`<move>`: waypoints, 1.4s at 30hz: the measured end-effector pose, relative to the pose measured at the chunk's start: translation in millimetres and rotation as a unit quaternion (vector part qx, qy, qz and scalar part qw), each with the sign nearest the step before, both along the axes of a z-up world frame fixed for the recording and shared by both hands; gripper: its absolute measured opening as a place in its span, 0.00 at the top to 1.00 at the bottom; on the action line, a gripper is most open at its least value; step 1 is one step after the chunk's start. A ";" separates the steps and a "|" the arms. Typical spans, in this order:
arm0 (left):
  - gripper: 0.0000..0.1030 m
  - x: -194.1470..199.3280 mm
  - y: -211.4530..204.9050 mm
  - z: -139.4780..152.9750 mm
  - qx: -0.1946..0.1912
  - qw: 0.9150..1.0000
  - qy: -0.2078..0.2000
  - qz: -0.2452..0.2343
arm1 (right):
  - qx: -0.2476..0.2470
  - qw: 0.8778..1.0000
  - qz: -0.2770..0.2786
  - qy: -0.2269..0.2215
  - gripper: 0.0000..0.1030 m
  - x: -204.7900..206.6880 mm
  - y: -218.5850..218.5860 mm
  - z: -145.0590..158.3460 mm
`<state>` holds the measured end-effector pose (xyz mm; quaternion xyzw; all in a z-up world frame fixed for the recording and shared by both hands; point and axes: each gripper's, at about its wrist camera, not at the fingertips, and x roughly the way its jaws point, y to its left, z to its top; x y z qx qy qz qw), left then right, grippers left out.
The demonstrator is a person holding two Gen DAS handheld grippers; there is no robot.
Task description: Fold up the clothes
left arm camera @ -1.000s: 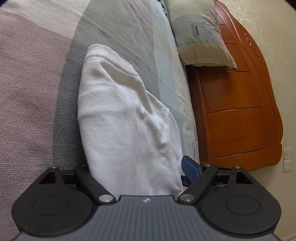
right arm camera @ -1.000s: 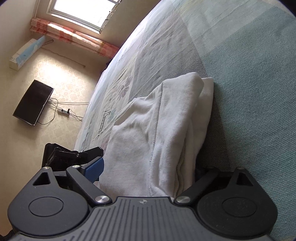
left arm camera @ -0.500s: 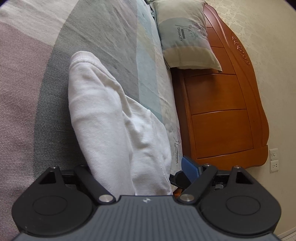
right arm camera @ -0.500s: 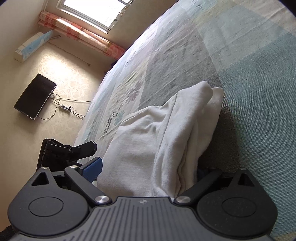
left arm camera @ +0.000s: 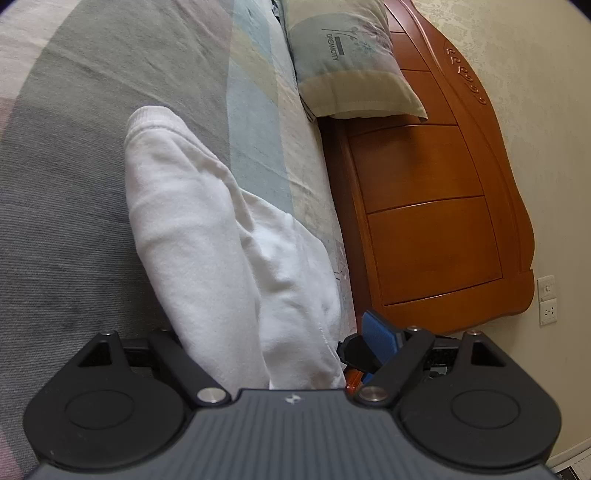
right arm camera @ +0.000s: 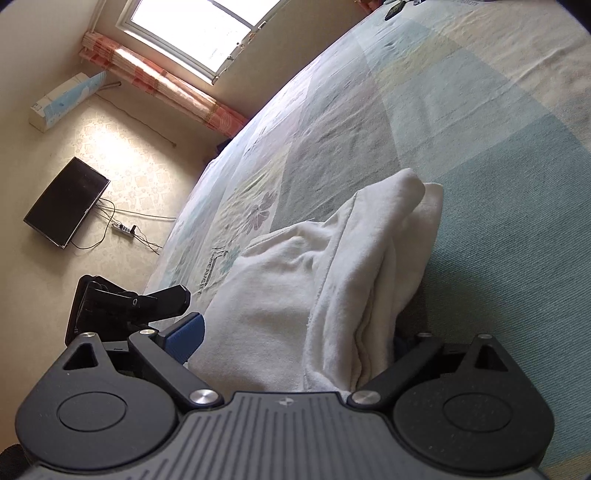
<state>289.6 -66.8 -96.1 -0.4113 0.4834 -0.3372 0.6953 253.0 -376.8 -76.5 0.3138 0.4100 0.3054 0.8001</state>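
A folded white garment (left arm camera: 192,236) lies lengthwise on the grey-green bedspread (left arm camera: 74,206), its near end raised off the bed. My left gripper (left arm camera: 273,332) stands open around that near end. Its blue right pad (left arm camera: 376,332) is apart from the cloth, and its left finger is hidden under the cloth. In the right wrist view the same garment (right arm camera: 332,280) runs between the wide jaws of my right gripper (right arm camera: 295,338). Its blue left pad (right arm camera: 184,336) sits beside the cloth edge, and the right finger is covered by folds. The left gripper's black body (right arm camera: 125,306) shows at the left.
A wooden headboard (left arm camera: 436,221) and a pillow (left arm camera: 347,62) stand at the bed's far end. A wall socket (left arm camera: 546,299) is beside it. The other way I see a window (right arm camera: 199,29), a black screen (right arm camera: 66,201) and a power strip (right arm camera: 123,229) on the floor.
Both grippers have risen and tilted, bringing the near end of the garment up with them. The cloth has bunched narrower and its far end still rests on the bed.
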 end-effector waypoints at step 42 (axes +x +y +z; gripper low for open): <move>0.19 92.9 -239.8 -35.0 -0.049 0.993 0.024 -0.104 | -0.102 0.984 -0.141 -0.046 0.04 54.9 -251.6 18.5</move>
